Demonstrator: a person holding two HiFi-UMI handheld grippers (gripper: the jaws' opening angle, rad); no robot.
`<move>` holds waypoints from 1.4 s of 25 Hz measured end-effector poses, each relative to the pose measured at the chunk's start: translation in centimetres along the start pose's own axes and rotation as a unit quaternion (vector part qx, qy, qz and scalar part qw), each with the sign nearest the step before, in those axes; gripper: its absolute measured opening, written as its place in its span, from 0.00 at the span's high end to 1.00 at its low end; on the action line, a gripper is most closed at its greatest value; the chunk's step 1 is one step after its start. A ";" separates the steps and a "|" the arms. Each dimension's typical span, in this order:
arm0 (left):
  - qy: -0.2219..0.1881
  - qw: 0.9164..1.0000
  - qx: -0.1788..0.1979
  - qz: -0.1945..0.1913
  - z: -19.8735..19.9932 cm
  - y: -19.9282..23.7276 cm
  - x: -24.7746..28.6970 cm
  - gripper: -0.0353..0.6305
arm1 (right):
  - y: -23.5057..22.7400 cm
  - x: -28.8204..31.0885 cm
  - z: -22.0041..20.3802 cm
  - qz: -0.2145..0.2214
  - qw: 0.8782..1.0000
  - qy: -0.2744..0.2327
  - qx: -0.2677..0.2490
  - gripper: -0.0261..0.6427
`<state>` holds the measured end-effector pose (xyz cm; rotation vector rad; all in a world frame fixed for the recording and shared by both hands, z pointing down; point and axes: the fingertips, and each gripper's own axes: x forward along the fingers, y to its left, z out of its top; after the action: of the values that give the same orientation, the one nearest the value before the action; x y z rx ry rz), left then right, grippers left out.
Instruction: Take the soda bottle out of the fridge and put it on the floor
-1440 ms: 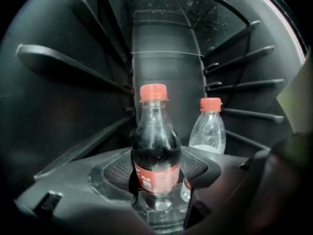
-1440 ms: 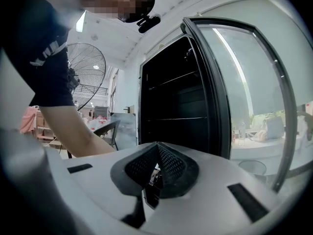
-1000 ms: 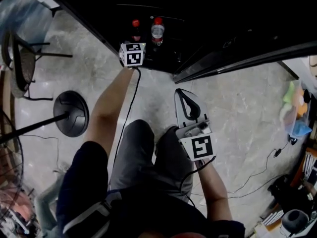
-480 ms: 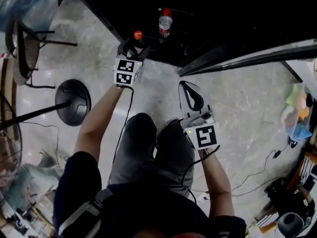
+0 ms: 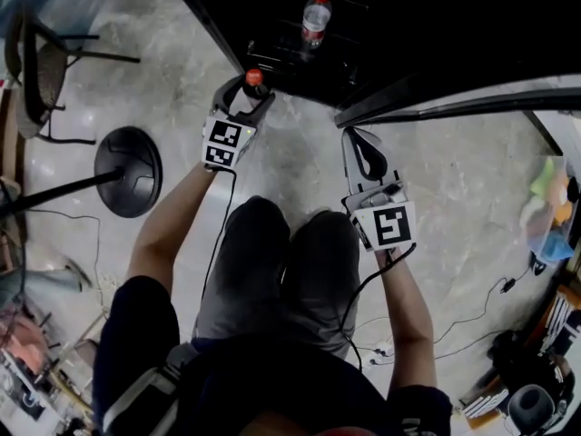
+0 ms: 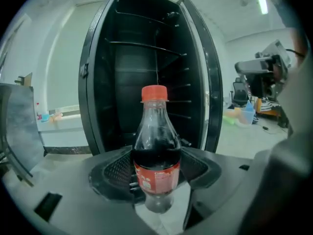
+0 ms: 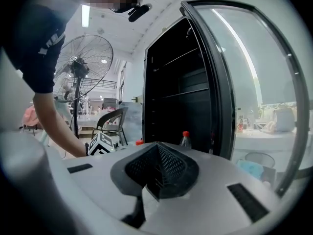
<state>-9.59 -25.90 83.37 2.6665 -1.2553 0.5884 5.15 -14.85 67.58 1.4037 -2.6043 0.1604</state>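
The soda bottle point(image 5: 254, 77) point(image 6: 156, 151) has dark cola, a red cap and a red label. My left gripper point(image 5: 247, 94) point(image 6: 156, 180) is shut on its lower body and holds it upright over the floor, just outside the black fridge point(image 5: 436, 25) point(image 6: 146, 58). The fridge stands open and dark behind the bottle. A second, clear bottle with a red cap point(image 5: 314, 16) point(image 7: 185, 140) stands on the fridge's bottom shelf. My right gripper point(image 5: 363, 153) point(image 7: 156, 173) is shut on nothing, beside the open glass door point(image 5: 454, 103).
A fan's round black base point(image 5: 129, 184) and pole stand on the marble floor at the left, with a dark chair point(image 5: 41, 80) beyond. The person's legs fill the centre. Cables and clutter point(image 5: 536, 371) lie at the lower right.
My left gripper has drawn back out of the fridge with the soda bottle, toward the person and over the floor. The right gripper has barely moved.
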 end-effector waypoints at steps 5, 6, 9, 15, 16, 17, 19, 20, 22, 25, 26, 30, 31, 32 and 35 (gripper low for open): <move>0.012 1.000 -0.008 0.005 -4.6 0.2 0.5 0.48 | -0.3 1.6 -3.0 0.009 1.000 -0.003 -0.008 0.93; 0.014 1.000 -0.010 0.006 -5.5 0.3 0.7 0.48 | -0.4 2.0 -3.6 0.010 1.000 -0.005 -0.010 0.93; 0.021 1.000 -0.013 0.008 -8.1 0.5 1.5 0.48 | -0.4 3.3 -5.7 0.019 1.000 0.002 -0.016 0.93; 0.036 0.999 -0.015 0.015 -12.8 0.5 3.4 0.48 | -0.8 5.0 -9.7 0.035 0.999 0.008 -0.021 0.93; 0.038 0.999 -0.016 0.017 -13.5 0.5 3.7 0.48 | -0.7 5.3 -10.3 0.037 0.999 0.012 -0.023 0.93; 0.041 0.999 -0.017 0.018 -14.2 0.6 3.9 0.48 | -0.6 5.5 -11.0 0.039 0.999 0.018 -0.026 0.93; 0.045 0.999 -0.018 0.018 -15.5 0.6 4.4 0.48 | -0.5 6.0 -12.1 0.043 0.998 0.022 -0.029 0.93; 0.047 0.999 -0.018 0.018 -16.1 0.6 4.8 0.48 | -0.5 6.2 -12.6 0.045 0.998 0.021 -0.031 0.93; 0.048 0.998 -0.022 0.019 -17.3 0.6 5.4 0.48 | -0.8 6.6 -13.6 0.044 0.998 0.019 -0.032 0.93; 0.052 0.998 -0.025 0.022 -18.9 0.7 6.2 0.48 | -1.1 7.2 -15.0 0.040 0.999 0.017 -0.030 0.93; 0.052 0.998 -0.025 0.023 -19.3 0.7 6.5 0.48 | -1.2 7.4 -15.4 0.039 0.999 0.018 -0.031 0.93; 0.057 0.998 -0.026 0.029 -21.0 1.0 7.7 0.48 | -1.4 8.2 -16.4 0.042 0.998 0.018 -0.033 0.93; 0.059 0.997 -0.027 0.031 -21.6 1.1 7.9 0.48 | -1.3 8.4 -16.6 0.043 0.998 0.018 -0.034 0.93; 0.061 0.997 -0.029 0.032 -22.1 1.2 8.2 0.48 | -1.3 8.7 -16.8 0.045 0.998 0.018 -0.035 0.93; 0.067 0.997 -0.033 0.036 -23.6 1.3 9.0 0.48 | -1.2 9.2 -17.3 0.049 0.998 0.016 -0.037 0.93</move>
<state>-12.24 -26.43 108.52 2.4919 -1.3127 0.7089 2.97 -19.93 86.47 1.2412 -2.6261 0.0972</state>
